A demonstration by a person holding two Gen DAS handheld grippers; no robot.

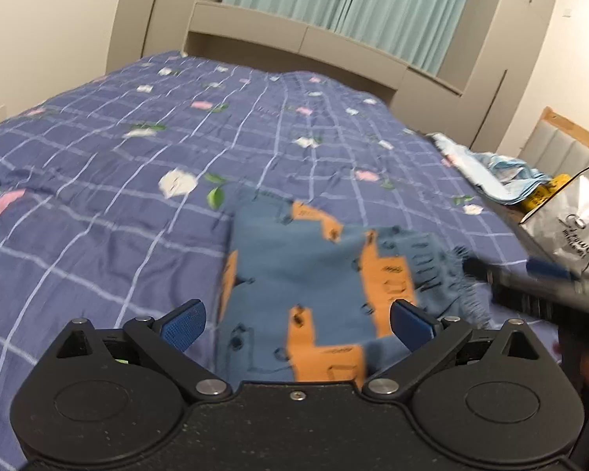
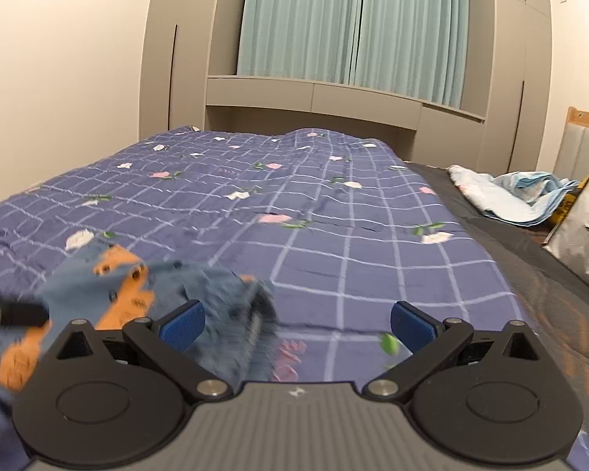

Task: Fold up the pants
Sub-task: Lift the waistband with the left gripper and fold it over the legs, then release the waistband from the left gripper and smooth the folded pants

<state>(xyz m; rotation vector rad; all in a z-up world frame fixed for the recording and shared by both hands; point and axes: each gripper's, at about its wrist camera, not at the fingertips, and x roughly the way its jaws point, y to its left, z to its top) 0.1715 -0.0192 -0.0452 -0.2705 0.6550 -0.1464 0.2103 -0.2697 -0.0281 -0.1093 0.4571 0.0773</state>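
Pants (image 1: pixel 306 274): blue with orange patches, bunched on the bed (image 1: pixel 98 180).
Left gripper (image 1: pixel 298 325): jaws apart, straddling the pants.
Right gripper (image 2: pixel 297 324): jaws apart, pants at 9 o'clock.

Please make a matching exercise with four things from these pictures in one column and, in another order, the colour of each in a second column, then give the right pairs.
Things:
1. pants
2. quilt
3. curtain
4. finger pads of the left gripper

Colours:
A. pale green
B. purple-blue with a white grid and flowers
C. dark blue
D. blue with orange patches

Pairs: 1-D, 2-B, 3-A, 4-C
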